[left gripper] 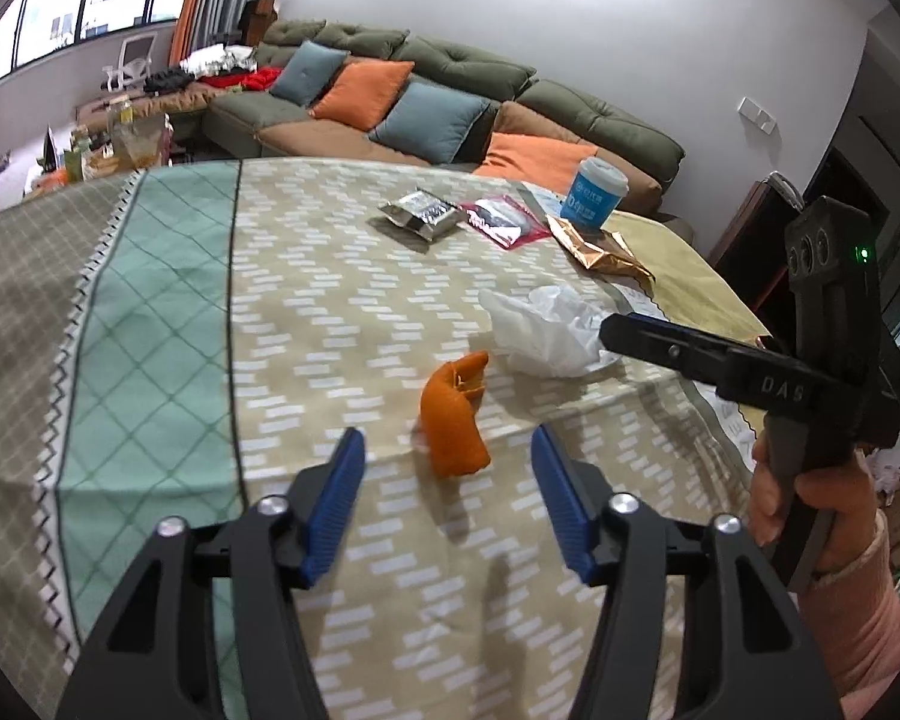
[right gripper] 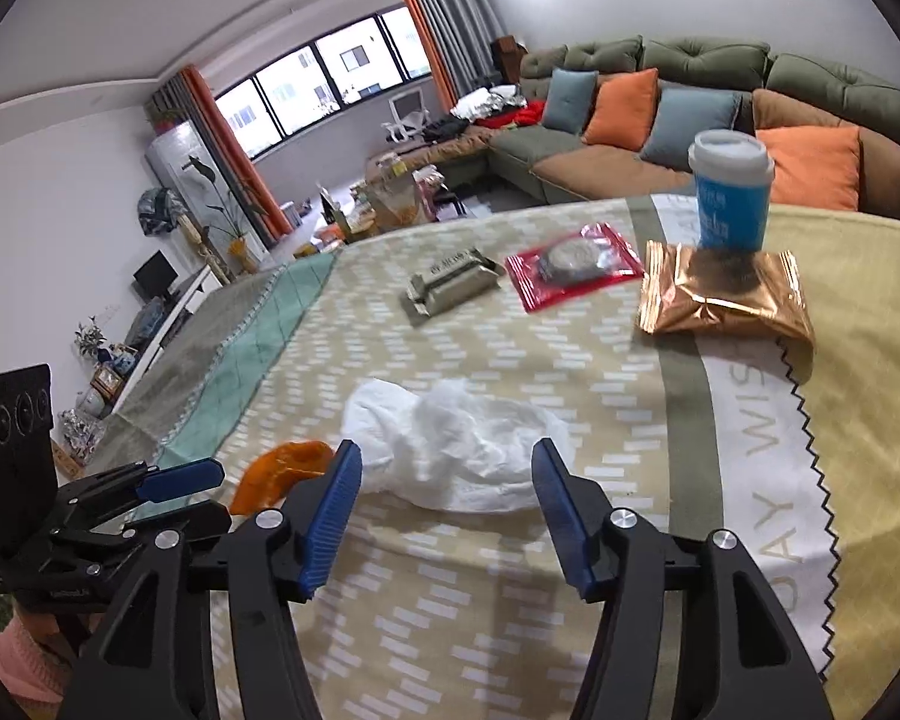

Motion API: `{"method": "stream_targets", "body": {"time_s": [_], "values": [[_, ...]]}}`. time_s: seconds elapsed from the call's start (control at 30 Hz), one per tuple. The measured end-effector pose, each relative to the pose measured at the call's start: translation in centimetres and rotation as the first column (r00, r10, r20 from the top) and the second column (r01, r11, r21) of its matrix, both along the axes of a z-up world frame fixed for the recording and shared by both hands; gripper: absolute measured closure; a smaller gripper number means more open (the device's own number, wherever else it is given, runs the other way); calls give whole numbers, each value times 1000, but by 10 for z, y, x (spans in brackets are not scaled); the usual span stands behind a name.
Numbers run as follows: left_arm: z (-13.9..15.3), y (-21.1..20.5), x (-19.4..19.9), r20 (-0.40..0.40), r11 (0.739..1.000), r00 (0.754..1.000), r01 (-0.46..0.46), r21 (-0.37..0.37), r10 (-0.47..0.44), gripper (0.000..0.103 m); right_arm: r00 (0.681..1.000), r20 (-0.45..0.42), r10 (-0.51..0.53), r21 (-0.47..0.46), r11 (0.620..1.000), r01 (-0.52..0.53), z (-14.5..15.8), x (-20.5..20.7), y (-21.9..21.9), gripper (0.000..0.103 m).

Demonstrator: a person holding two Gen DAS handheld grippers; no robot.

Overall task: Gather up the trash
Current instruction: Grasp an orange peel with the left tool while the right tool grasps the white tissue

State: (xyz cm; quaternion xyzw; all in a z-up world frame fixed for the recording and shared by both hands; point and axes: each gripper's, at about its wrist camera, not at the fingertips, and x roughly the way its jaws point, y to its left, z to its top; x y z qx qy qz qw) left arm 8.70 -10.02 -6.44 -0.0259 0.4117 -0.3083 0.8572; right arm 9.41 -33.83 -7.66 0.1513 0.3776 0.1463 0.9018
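Trash is lying ahead of both parted, empty tools: orange peel [left gripper: 455, 420] facing the left gripper [left gripper: 447, 450], crumpled white tissue [right gripper: 450, 444] facing the right gripper [right gripper: 447, 468], each lining up for separate pickups.

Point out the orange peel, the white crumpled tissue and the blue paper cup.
orange peel [left gripper: 456, 420], left wrist view, on its outer curved skin.
white crumpled tissue [right gripper: 450, 444], right wrist view, on the middle of the wad.
blue paper cup [right gripper: 732, 210], right wrist view, on its blue printed wall.
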Motion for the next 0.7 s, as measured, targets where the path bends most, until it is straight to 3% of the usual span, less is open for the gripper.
{"method": "stream_targets", "body": {"time_s": [0.2,0.23,0.3,0.4,0.7], "values": [[-10,-8,5,-36,999,999,18,31,-17,70,999,-29,29,12,1000,-29,-6,11,4,47],[-11,-8,6,-43,999,999,22,24,-21,77,999,-34,40,16,999,-39,-6,11,6,52],[-12,-7,8,-55,1000,998,24,18,-23,81,998,-39,52,20,998,-51,-7,13,7,75],[-12,-5,9,-61,1000,998,15,11,-14,85,998,-24,59,17,998,-59,-3,10,9,92],[-3,12,3,-25,1000,999,-26,5,26,88,995,45,93,24,995,-94,19,0,21,94]]}}
